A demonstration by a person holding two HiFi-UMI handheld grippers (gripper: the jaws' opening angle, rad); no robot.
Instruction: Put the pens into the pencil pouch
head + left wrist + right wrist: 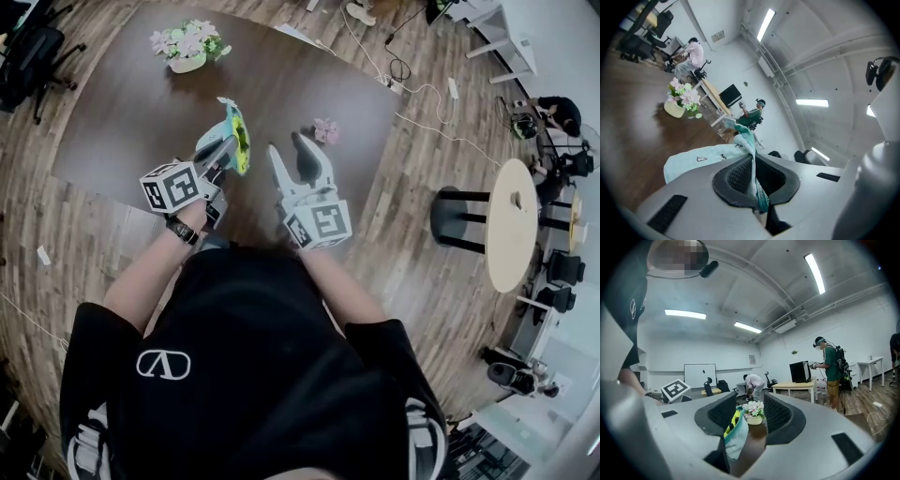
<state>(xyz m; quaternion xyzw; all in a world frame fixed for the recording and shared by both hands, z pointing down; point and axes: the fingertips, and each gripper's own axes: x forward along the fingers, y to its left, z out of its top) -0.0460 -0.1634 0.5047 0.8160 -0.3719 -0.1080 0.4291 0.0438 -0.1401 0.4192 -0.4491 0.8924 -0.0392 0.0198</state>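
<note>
The fingers [738, 176] of the left gripper [753, 164] are closed on the pouch [701, 159]. They clamp the fabric at its teal zip edge. The fabric runs up between the pads and out past the tips. The rest of the pouch is pale teal with small dark print. In the left gripper view it spreads out to the left of the fingers. In the head view the pouch is held over the near part of the table [122, 122].

The fingers [780, 413] of the right gripper [749, 409] stand partly apart and grip nothing. Through the gap, the right gripper view shows the pouch close to the left finger. A yellow-green patch shows at the pouch mouth; what it is cannot be told. In the head view the right gripper is just beside the left gripper, and its fingers are apart from the pouch. Both grippers point away from the person, over the table.

A small pink item [325, 129] lies on the table beyond the right gripper. Whether it is a pen cannot be told. A flower pot [190, 47] stands at the far side of the table, well apart from both grippers. The table is dark brown and stands on a wood floor [412, 187].
</note>
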